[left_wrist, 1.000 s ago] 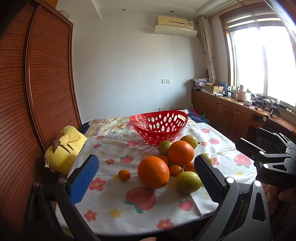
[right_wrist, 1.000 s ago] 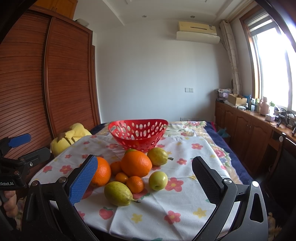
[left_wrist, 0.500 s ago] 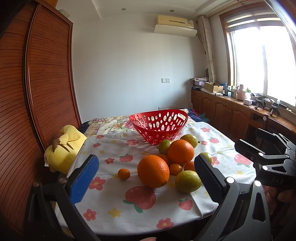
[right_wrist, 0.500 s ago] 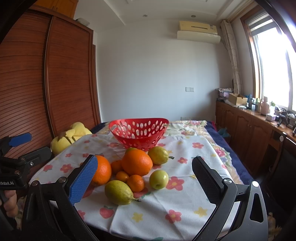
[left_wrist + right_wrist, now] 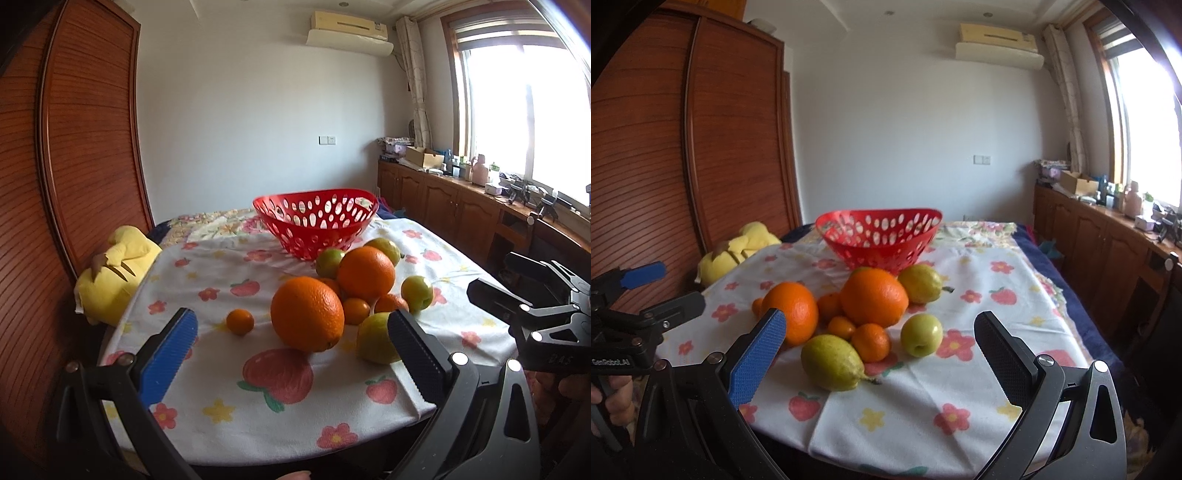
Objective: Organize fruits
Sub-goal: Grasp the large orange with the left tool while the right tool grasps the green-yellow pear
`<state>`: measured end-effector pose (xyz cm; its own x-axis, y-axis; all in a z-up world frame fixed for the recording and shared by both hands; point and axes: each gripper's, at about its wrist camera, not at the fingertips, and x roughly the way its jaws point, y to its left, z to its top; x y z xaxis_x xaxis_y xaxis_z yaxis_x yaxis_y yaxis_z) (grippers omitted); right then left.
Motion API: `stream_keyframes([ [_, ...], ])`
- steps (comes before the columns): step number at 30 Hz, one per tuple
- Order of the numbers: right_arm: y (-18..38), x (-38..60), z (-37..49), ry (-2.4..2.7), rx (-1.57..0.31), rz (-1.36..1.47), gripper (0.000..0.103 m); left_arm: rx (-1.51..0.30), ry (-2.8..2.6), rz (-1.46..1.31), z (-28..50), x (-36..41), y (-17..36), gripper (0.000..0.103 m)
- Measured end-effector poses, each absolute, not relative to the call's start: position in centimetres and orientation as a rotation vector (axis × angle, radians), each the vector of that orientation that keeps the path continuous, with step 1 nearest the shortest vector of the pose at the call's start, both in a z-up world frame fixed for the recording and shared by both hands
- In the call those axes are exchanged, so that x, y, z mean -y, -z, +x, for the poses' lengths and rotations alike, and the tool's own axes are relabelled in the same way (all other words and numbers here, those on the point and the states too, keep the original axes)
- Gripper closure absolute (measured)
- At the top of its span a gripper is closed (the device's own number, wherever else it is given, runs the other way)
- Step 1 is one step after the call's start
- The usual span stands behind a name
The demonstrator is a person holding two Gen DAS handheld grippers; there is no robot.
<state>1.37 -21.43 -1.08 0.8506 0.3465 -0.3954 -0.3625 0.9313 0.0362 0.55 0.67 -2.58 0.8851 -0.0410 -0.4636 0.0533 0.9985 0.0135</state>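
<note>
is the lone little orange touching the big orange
Apart: the left wrist view shows a strip of tablecloth between the small orange and the big orange.

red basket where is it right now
The red basket sits on the flowered tablecloth at the far side of the fruit pile, just behind the big orange, central in both wrist views, with no fruit visible inside.

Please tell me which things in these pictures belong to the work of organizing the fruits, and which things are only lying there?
Belong to the job:
red basket
two large oranges
small oranges
pears
green apple
left gripper, right gripper, both open

Only lying about:
yellow plush toy
flowered tablecloth
cardboard box on the side cabinet
</note>
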Motion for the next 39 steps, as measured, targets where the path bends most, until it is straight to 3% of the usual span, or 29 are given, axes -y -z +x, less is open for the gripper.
stream_keyframes([
  [21,6.7,17.8,6.1,-0.52,-0.577,-0.116,0.002,-0.607,0.115,-0.012,4.8,-2.6,7.2,0.001],
  [30,8.0,15.9,7.3,-0.599,-0.619,-0.147,0.013,-0.644,0.141,-0.041,6.5,-3.3,7.6,0.002],
  [39,9.1,15.1,7.5,-0.63,-0.642,-0.176,0.016,-0.659,0.153,-0.061,8.2,-3.1,7.2,0.007],
])
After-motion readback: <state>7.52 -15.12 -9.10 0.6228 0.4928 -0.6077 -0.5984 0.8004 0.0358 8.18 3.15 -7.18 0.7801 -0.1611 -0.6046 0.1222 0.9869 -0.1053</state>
